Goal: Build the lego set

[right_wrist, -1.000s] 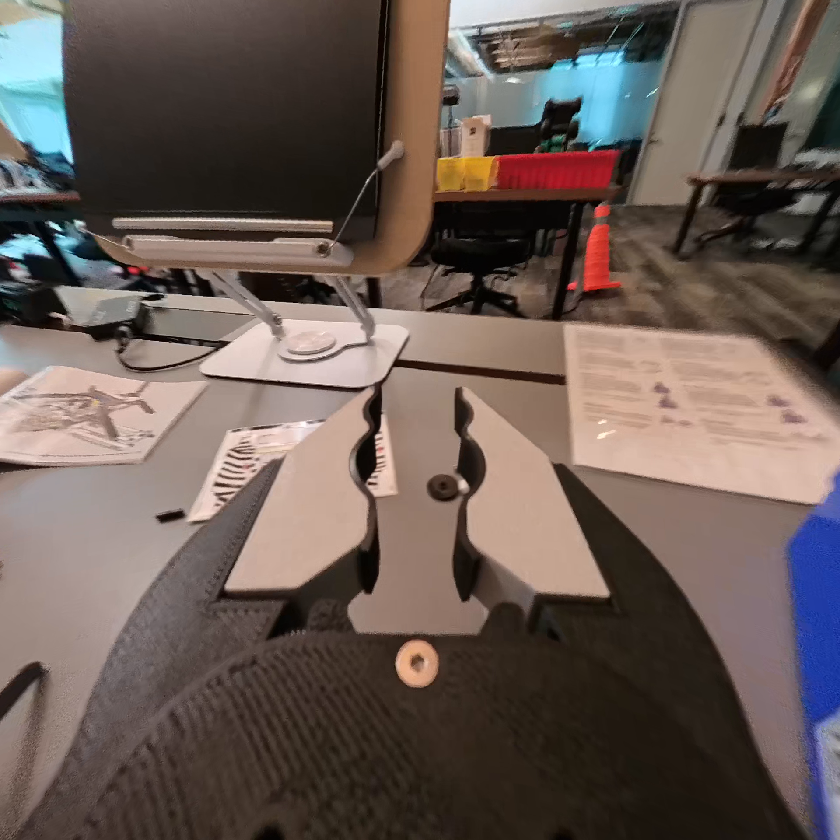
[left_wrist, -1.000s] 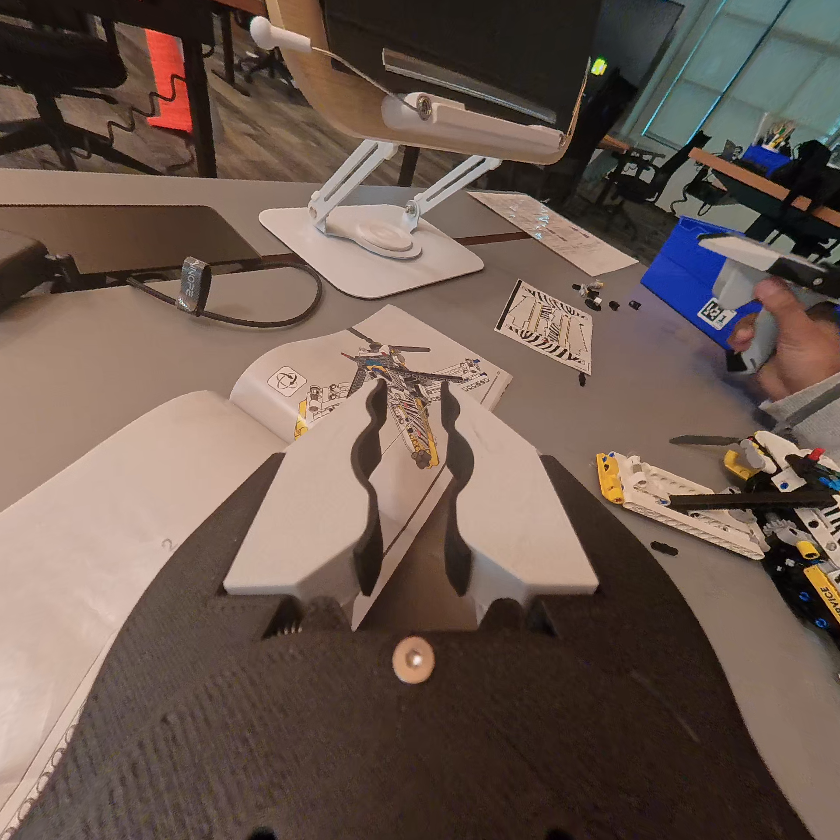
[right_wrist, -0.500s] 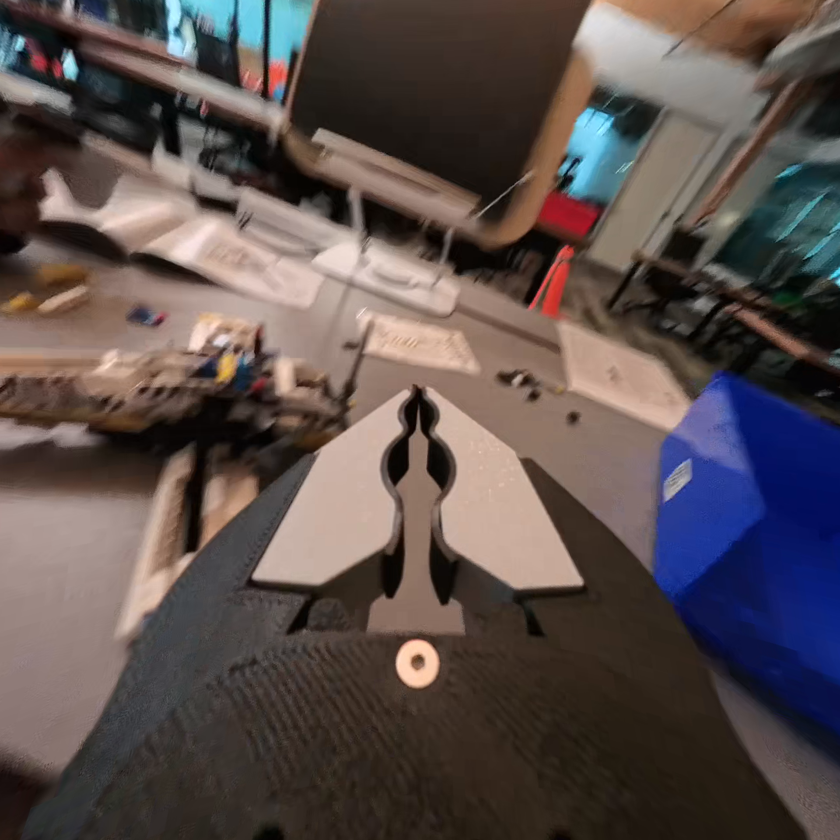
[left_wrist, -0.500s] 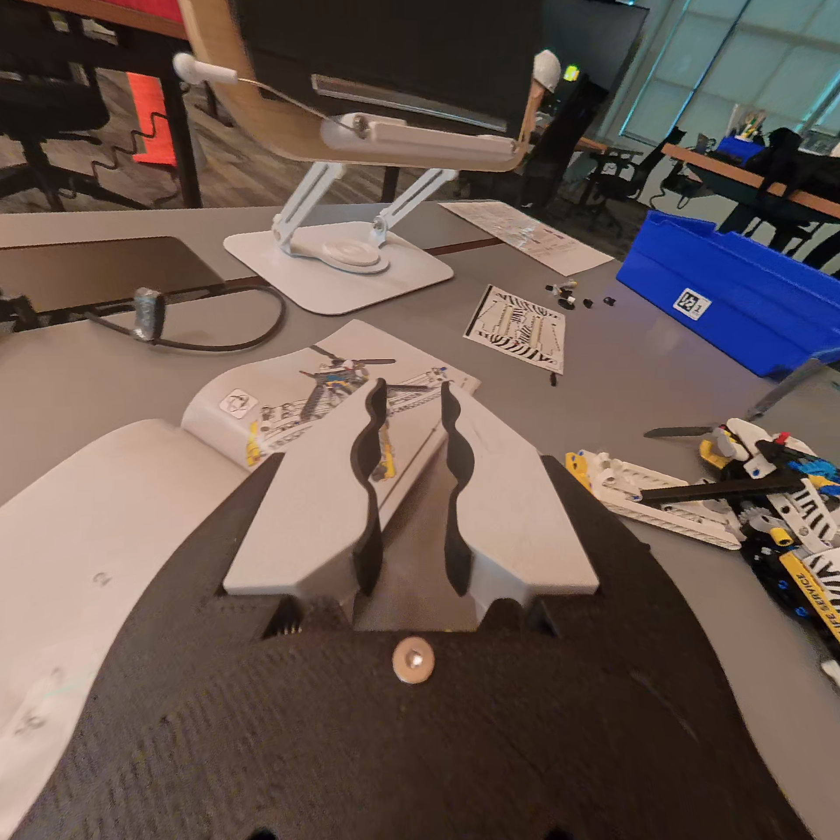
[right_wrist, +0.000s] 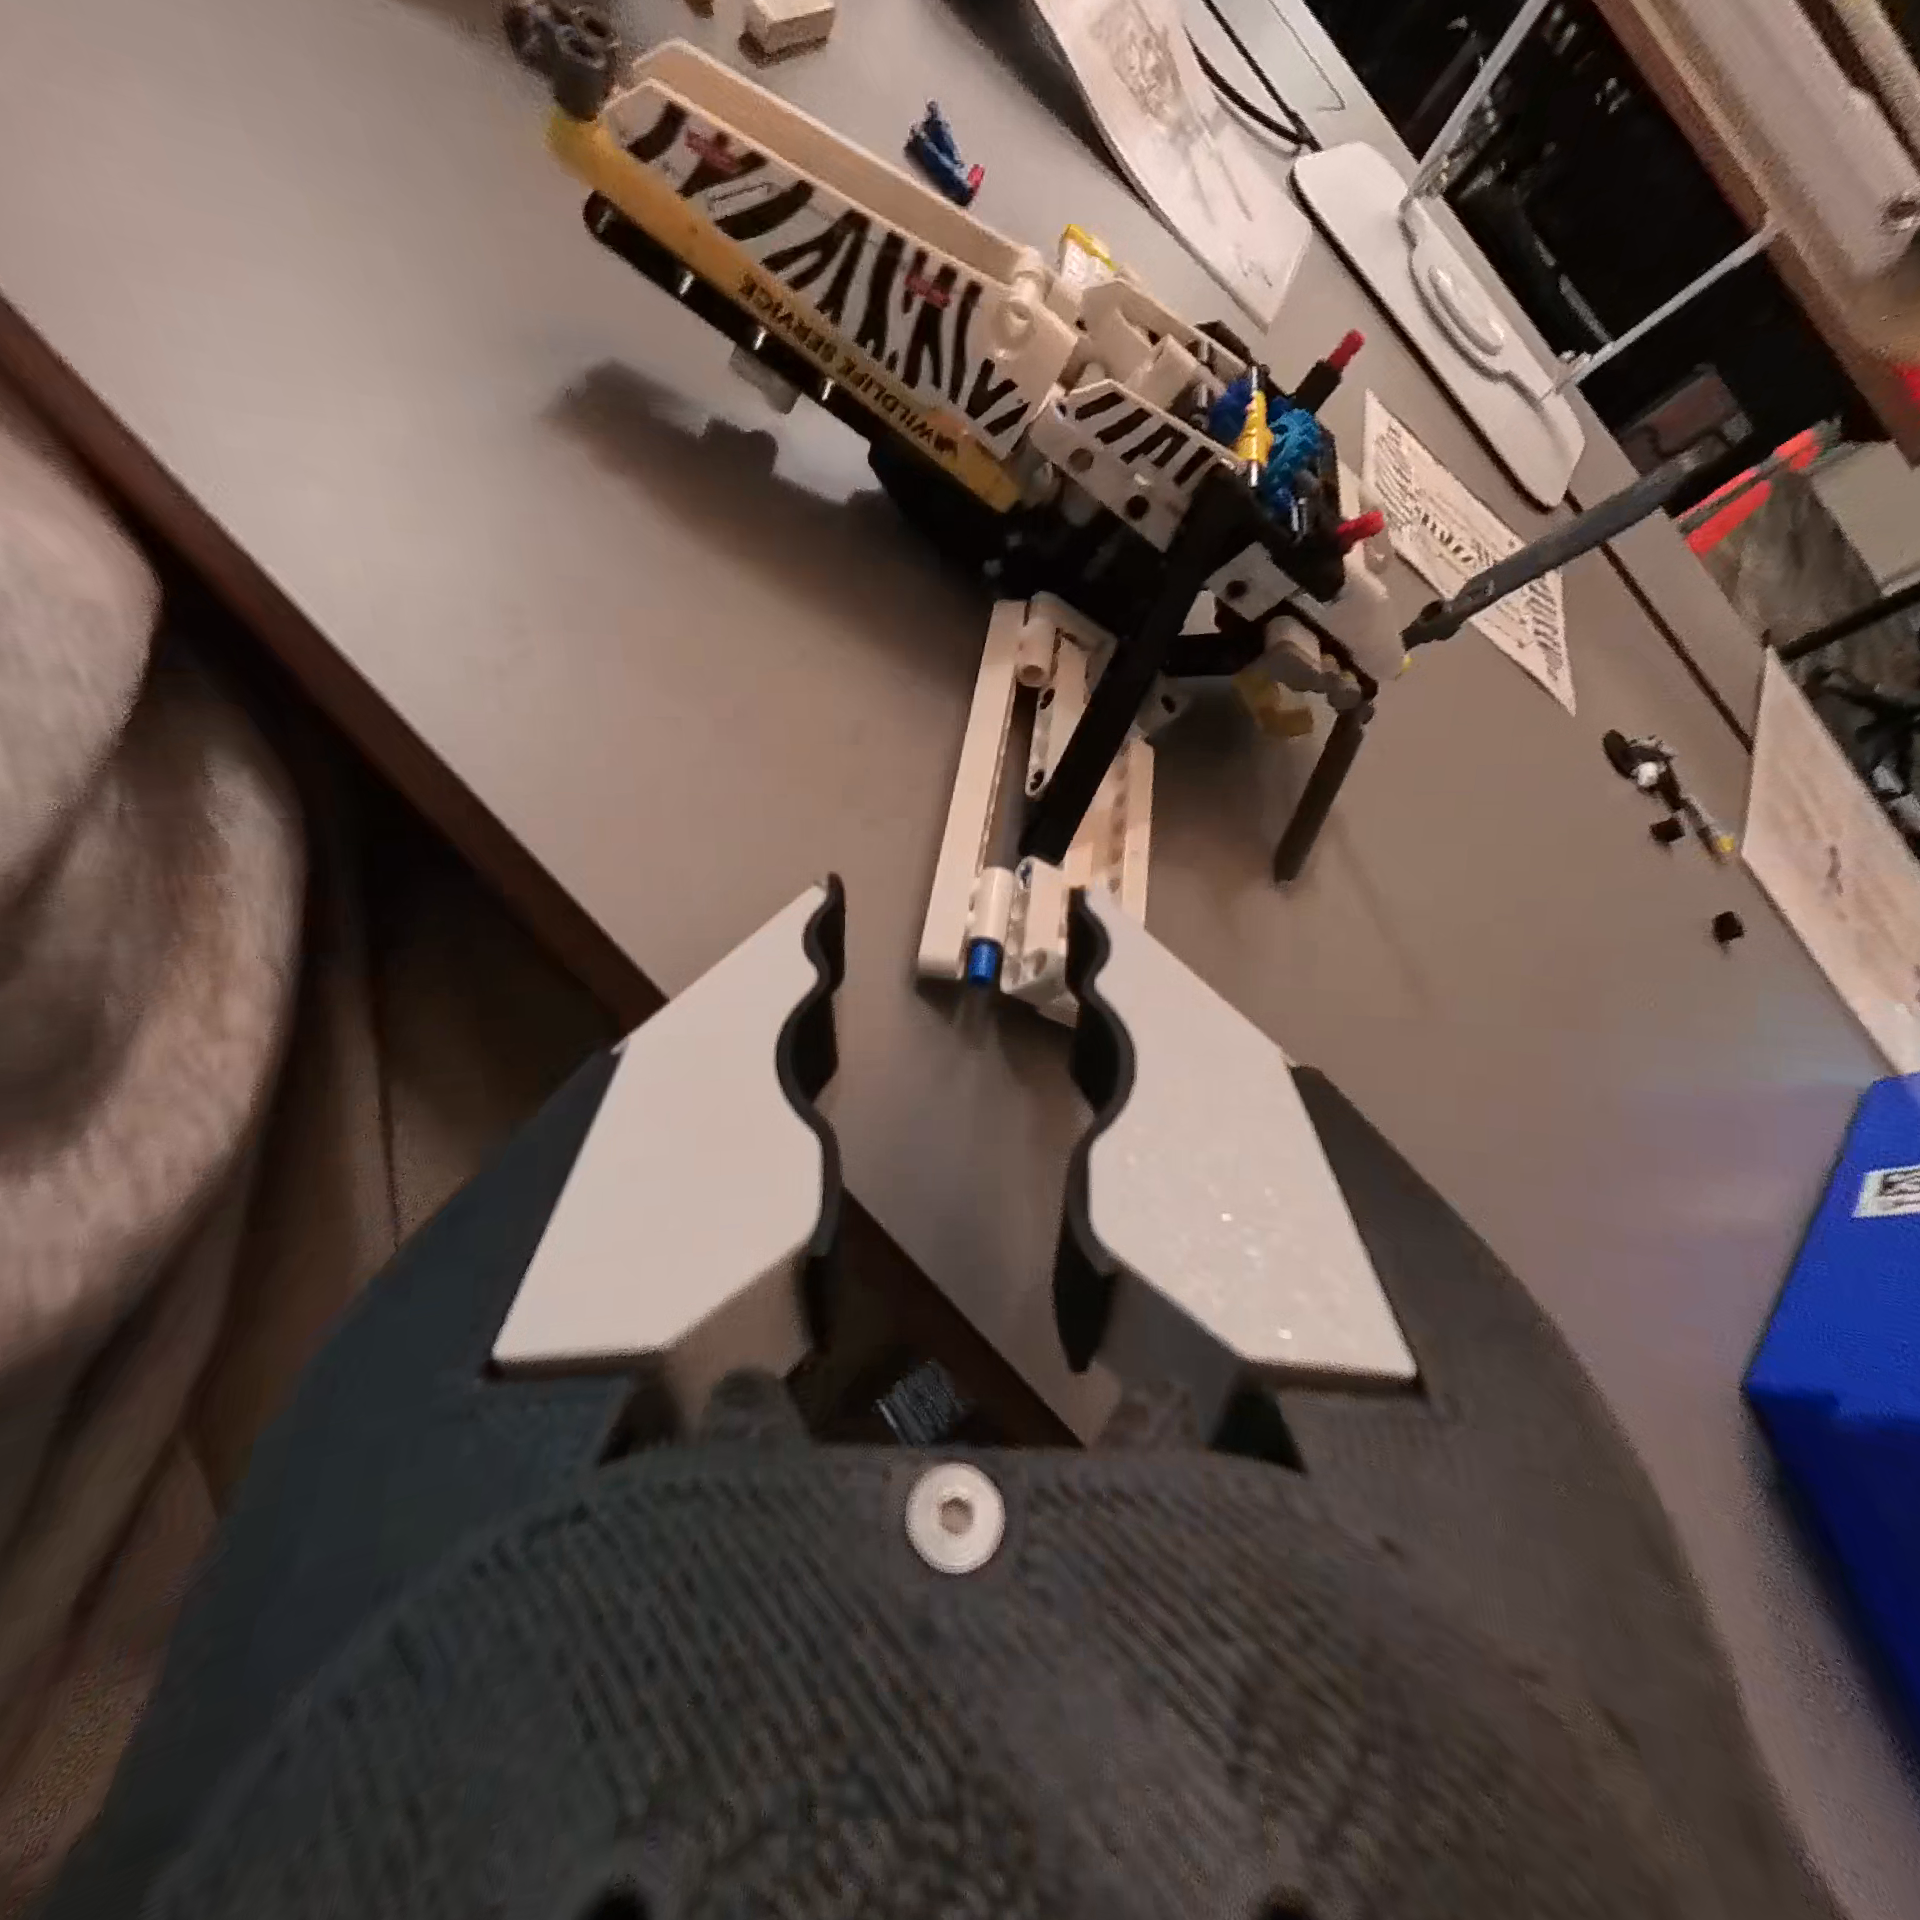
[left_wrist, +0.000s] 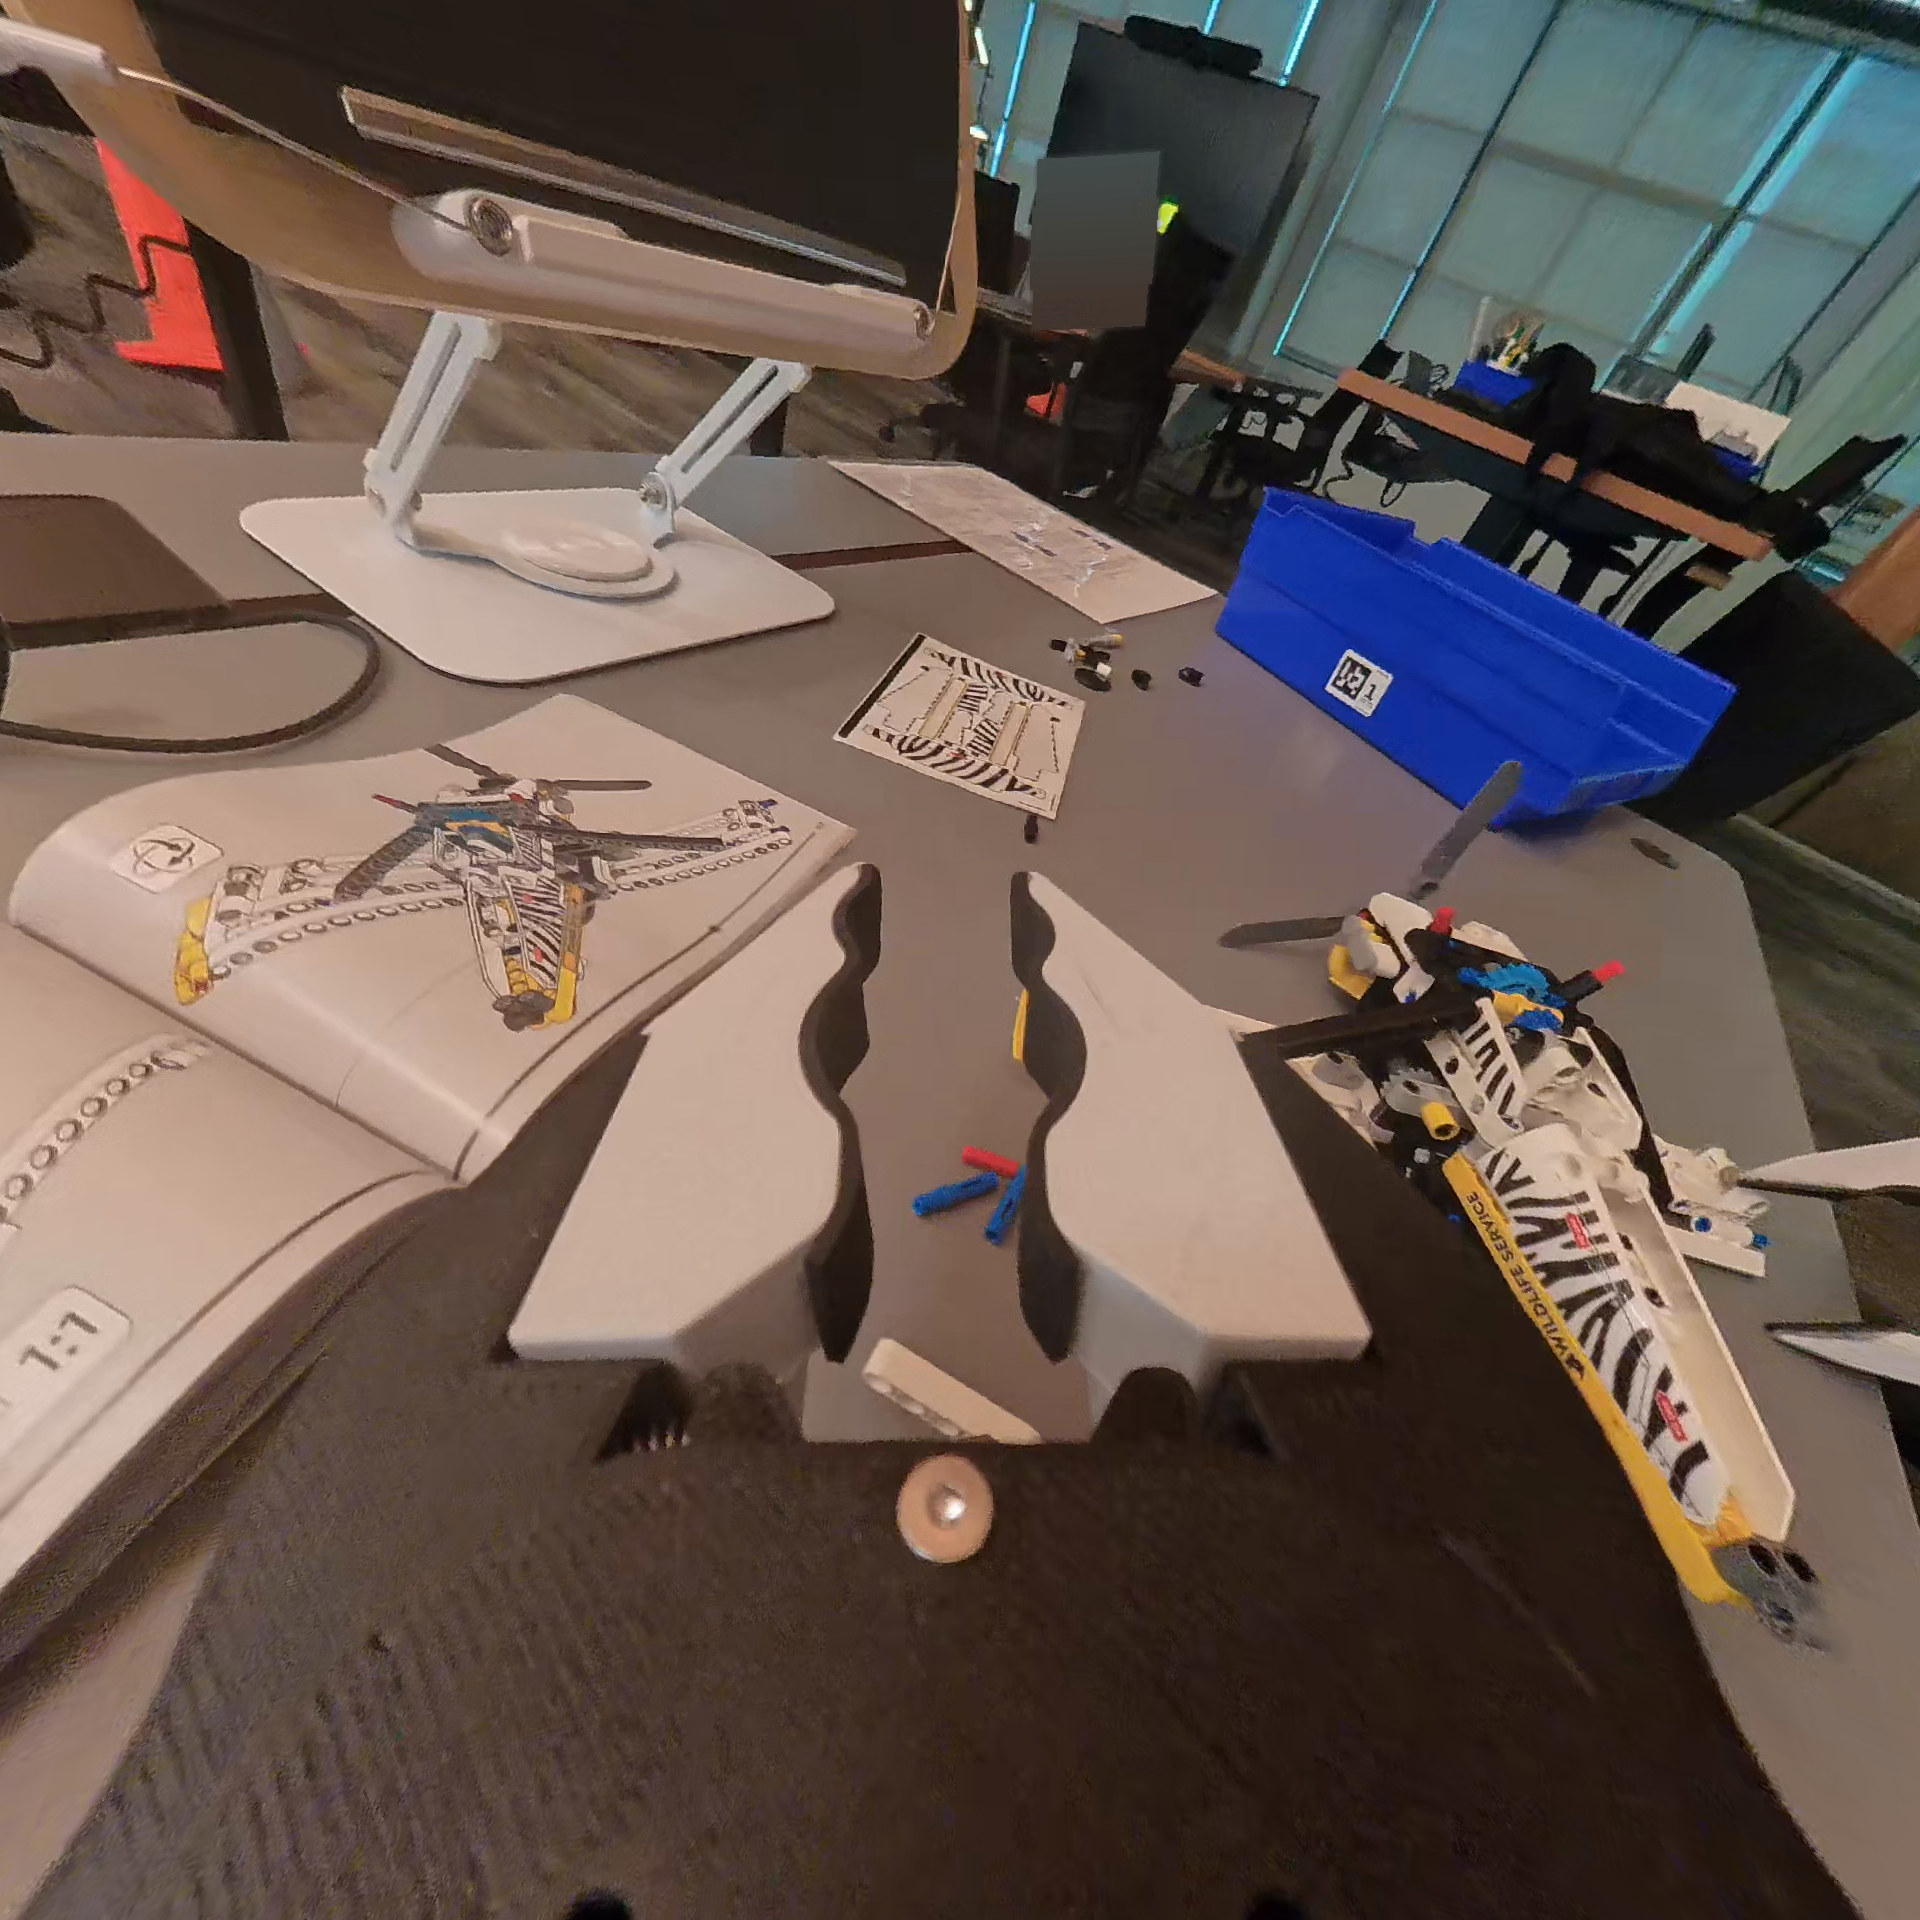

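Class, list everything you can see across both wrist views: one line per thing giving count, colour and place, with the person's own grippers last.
Lego helicopter model: one, white, yellow and black with zebra stripes, unfinished, right side of the table.
Loose pins: a few, blue and red, on the table between the left gripper's fingers.
Instruction booklet: one, white, open, left.
Sticker sheet: one, white with zebra stripes, table centre.
Small loose parts: several, mostly black, beyond the sticker sheet.
Bin: one, blue, far right.
Stand: one, white, carries a dark screen, back of table.
Printed sheet: one, white, far side.
Cable: one, black, left.
Table: one, grey.
Left gripper: grey fingers, open.
Right gripper: grey fingers, open, near the model's white beam frame.
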A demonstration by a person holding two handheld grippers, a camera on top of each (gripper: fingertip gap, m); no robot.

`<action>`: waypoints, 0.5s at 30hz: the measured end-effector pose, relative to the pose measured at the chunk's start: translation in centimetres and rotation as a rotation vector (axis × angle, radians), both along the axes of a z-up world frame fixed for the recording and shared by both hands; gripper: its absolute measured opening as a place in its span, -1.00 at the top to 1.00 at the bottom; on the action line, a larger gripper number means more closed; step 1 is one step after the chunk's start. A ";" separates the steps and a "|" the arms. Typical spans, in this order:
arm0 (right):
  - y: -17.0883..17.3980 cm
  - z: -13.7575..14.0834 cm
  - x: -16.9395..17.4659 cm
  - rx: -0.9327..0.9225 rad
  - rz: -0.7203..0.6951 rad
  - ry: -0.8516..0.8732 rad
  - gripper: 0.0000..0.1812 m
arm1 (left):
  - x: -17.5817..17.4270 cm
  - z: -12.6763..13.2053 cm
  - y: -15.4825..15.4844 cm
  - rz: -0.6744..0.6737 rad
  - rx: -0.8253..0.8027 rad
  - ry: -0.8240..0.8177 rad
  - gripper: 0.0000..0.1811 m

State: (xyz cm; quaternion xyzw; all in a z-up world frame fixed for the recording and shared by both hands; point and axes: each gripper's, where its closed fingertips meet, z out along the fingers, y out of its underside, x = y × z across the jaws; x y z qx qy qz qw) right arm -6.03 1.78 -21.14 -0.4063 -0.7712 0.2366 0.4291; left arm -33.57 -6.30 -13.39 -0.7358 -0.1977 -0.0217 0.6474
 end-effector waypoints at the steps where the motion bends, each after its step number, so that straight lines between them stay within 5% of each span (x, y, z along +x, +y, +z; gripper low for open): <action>1: 0.1 0.0 0.2 0.021 0.013 -0.001 0.55 | 0.1 -0.1 -0.1 0.002 0.000 -0.001 0.74; 15: 0.5 -0.6 0.0 0.273 0.056 -0.037 0.86 | 0.1 0.2 -0.3 -0.012 0.020 -0.022 0.74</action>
